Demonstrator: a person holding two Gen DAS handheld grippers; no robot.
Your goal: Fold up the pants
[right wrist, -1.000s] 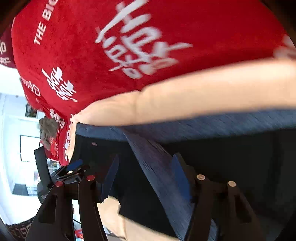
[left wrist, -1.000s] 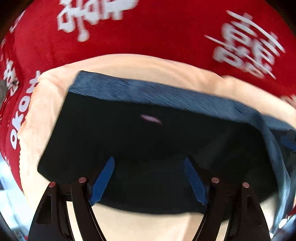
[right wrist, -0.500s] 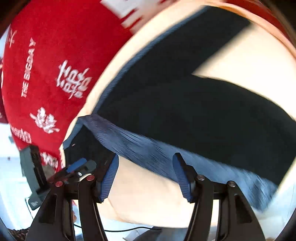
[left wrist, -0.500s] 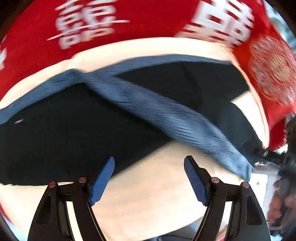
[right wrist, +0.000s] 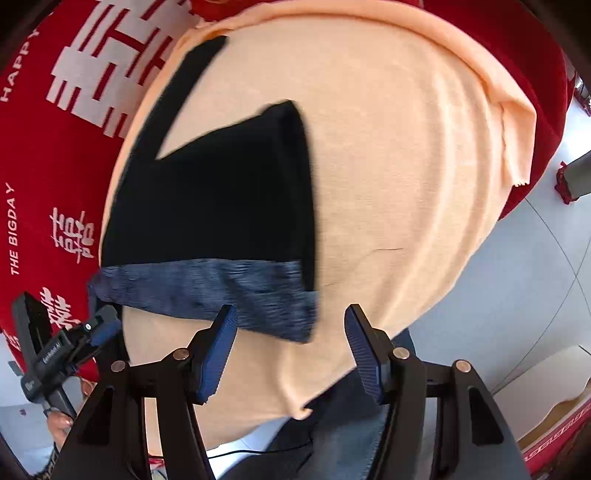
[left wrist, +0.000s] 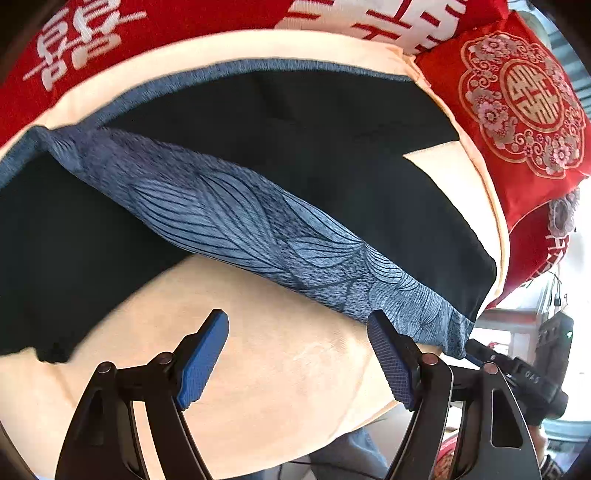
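Seen from your left wrist camera, the pants (left wrist: 280,155) lie spread on a peach cloth (left wrist: 277,373), black fabric filling the left and upper middle of the view. A blue-grey patterned band (left wrist: 236,218), drawn with fine curved lines, runs diagonally across them from upper left to lower right. Your left gripper (left wrist: 297,354) hangs over bare peach cloth just below that band, its blue pads standing well apart with nothing between them; the right-hand pad sits just beside the band's lower end, and contact cannot be told. Behind the cloth is a red cover (left wrist: 177,26) with white characters, and at the far right a red cushion (left wrist: 524,99) with a gold floral medallion. From your right wrist camera, the other gripper shows at the far left edge, with red cover (right wrist: 44,155) behind it. Next comes the black pants fabric (right wrist: 221,199), folded into a block on the peach cloth (right wrist: 399,177), with the blue-grey band (right wrist: 221,299) along its near edge. Your right gripper (right wrist: 290,350) hovers at that band's right corner, jaws likewise wide apart and holding nothing; the left pad overlaps the band's edge in view. A grey floor (right wrist: 524,280) lies at the right.
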